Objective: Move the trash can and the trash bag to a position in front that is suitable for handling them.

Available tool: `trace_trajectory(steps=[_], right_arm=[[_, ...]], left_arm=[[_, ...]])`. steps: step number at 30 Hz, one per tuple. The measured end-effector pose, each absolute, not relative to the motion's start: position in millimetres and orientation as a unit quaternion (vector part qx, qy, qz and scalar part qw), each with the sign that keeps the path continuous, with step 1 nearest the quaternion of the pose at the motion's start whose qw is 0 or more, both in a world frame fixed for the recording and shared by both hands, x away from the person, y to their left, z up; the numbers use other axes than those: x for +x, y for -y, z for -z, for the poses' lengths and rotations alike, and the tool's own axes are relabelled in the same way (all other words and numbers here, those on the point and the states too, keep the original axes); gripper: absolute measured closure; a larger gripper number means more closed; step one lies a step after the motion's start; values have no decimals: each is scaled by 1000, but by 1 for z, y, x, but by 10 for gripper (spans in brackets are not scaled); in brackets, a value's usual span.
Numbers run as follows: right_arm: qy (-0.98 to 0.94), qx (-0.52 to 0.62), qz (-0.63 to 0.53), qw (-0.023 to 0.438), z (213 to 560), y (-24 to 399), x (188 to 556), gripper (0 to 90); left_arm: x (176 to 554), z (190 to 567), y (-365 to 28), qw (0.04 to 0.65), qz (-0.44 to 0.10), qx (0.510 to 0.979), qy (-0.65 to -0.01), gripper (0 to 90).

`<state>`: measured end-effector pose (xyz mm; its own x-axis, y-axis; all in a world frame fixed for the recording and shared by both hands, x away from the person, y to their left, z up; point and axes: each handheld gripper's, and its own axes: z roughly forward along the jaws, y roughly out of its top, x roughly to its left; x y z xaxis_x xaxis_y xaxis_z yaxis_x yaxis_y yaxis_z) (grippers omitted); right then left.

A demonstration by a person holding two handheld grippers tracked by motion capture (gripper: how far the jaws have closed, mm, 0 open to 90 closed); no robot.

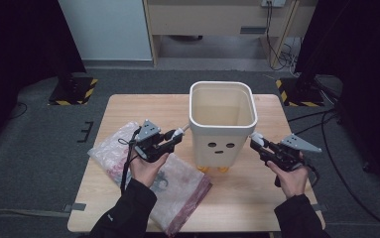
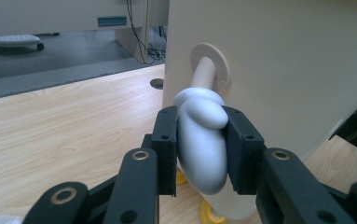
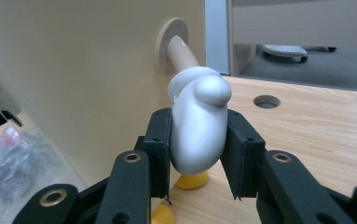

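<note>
Plainly you've got each smooth mitten handle (image 2: 202, 140) pinched, left gripper (image 2: 199, 149) and right gripper (image 3: 198, 144) alike, so lift the light, rigid bin (image 1: 222, 134) evenly or it'll slip.

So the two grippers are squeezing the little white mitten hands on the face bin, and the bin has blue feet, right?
Nearly. The feet are yellow, not blue; the high view shows them under the face bin. The rest holds: the left gripper clamps the left mitten hand and the right gripper clamps the right mitten hand.
</note>
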<state>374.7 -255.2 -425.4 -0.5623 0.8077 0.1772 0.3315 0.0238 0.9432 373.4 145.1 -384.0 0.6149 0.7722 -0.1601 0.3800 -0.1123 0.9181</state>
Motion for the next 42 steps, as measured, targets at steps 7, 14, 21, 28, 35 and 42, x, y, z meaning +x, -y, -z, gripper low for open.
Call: trace_trajectory(steps=[7, 14, 21, 28, 35, 42], right_arm=[[-696, 399, -560, 206, 423, 240, 371, 653], [-705, 388, -561, 194, 423, 227, 368, 654], [-712, 381, -559, 188, 419, 219, 360, 654], [-720, 379, -546, 200, 421, 221, 361, 650], [-696, 375, -575, 211, 413, 228, 360, 541], [-665, 390, -596, 226, 405, 242, 361, 369]], left_arm=[[362, 384, -163, 536, -186, 717, -405, 679], [352, 385, -178, 533, -189, 715, -410, 679], [351, 389, -186, 538, -187, 710, -415, 678], [349, 394, -185, 544, -197, 713, -397, 672], [333, 403, -200, 529, -210, 724, -389, 533], [320, 428, -232, 500, -216, 735, -403, 387]])
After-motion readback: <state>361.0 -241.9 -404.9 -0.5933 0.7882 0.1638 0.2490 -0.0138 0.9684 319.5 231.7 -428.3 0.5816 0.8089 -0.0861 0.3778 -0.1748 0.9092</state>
